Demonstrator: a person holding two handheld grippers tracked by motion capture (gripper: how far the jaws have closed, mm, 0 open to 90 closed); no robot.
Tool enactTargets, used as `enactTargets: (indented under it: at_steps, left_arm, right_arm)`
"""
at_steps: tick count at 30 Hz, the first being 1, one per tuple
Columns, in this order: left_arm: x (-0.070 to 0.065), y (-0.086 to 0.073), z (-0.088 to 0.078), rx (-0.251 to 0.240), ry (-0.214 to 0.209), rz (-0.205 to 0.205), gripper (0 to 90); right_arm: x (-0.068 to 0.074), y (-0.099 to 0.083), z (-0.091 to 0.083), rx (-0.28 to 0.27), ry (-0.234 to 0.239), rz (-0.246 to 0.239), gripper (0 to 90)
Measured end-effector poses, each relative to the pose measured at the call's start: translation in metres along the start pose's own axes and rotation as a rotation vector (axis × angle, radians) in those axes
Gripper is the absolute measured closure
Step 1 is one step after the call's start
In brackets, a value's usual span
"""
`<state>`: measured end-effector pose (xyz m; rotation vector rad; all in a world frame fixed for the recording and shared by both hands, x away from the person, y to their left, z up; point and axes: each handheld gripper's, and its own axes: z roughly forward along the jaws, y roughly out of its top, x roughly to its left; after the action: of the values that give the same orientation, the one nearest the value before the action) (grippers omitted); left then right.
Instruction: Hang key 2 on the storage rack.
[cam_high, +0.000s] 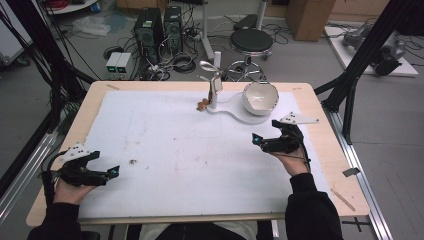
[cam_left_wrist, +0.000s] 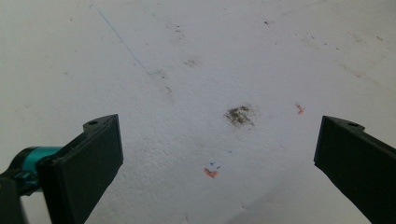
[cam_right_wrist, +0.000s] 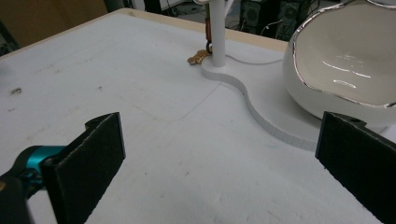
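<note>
Jaws of both grippers spread wide, holding nothing, above the white sheet (cam_high: 175, 145).

Right gripper (cam_high: 272, 140) hovers near the white bowl (cam_high: 260, 97), which sits tilted on a curved white stand (cam_right_wrist: 261, 107) with a post (cam_right_wrist: 216, 32) and small brown trinket (cam_right_wrist: 198, 57). Left gripper (cam_high: 107, 174) hangs over the sheet's near left part, close to a dark smudge (cam_left_wrist: 239, 115), well apart from the bowl.
</note>
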<state>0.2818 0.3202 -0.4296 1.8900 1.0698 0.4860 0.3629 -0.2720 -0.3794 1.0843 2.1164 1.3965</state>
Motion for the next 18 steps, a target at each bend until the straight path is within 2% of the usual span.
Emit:
enactTargets:
  at_steps: [2, 7, 12, 18]
  left_arm:
    - [0.000, 0.000, 0.000, -0.001, 0.000, -0.002, 1.7]
    - [0.000, 0.000, 0.000, 0.000, 0.002, -0.003, 1.7]
    - [-0.001, 0.000, 0.001, 0.005, -0.001, 0.001, 1.7]
    - [0.000, -0.001, 0.001, 0.008, 0.000, 0.001, 1.7]
  right_arm:
    - [-0.001, -0.005, -0.003, 0.004, -0.011, -0.009, 0.4]
    - [-0.004, -0.019, -0.012, -0.001, -0.005, 0.021, 0.5]
    - [-0.003, -0.033, -0.020, -0.008, -0.006, 0.021, 0.4]
    - [-0.007, -0.050, -0.025, 0.022, -0.013, 0.033, 0.4]
